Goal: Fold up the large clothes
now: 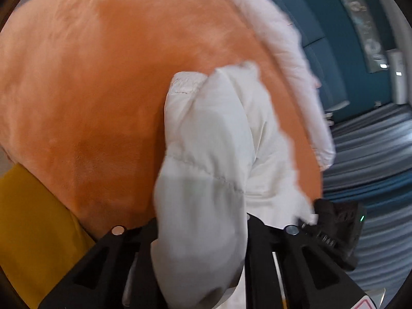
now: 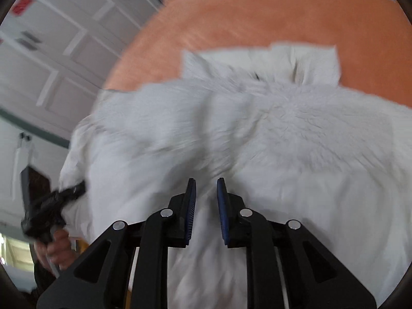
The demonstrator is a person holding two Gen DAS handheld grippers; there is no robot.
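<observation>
A large white padded jacket [image 2: 257, 134] with a fleecy lining lies on an orange plush blanket [image 2: 257, 13]. In the left wrist view a white quilted sleeve [image 1: 206, 175] of the jacket runs up from between my left gripper's arms and hides its fingertips; my left gripper [image 1: 203, 244] is shut on it. My right gripper [image 2: 206, 206] hovers just above the jacket's near part, jaws a little apart, blue pads [image 2: 222, 206] bare, holding nothing. The right gripper also shows in the left wrist view [image 1: 334, 226], and the left gripper in the right wrist view [image 2: 51, 206], at the jacket's left edge.
The orange blanket [image 1: 90, 77] fills most of the left wrist view. A yellow cloth [image 1: 28, 231] lies at the lower left. A blue sofa [image 1: 322, 25] and a striped grey rug [image 1: 368, 154] are at the right. White panelled cabinets [image 2: 51, 51] stand beyond the blanket.
</observation>
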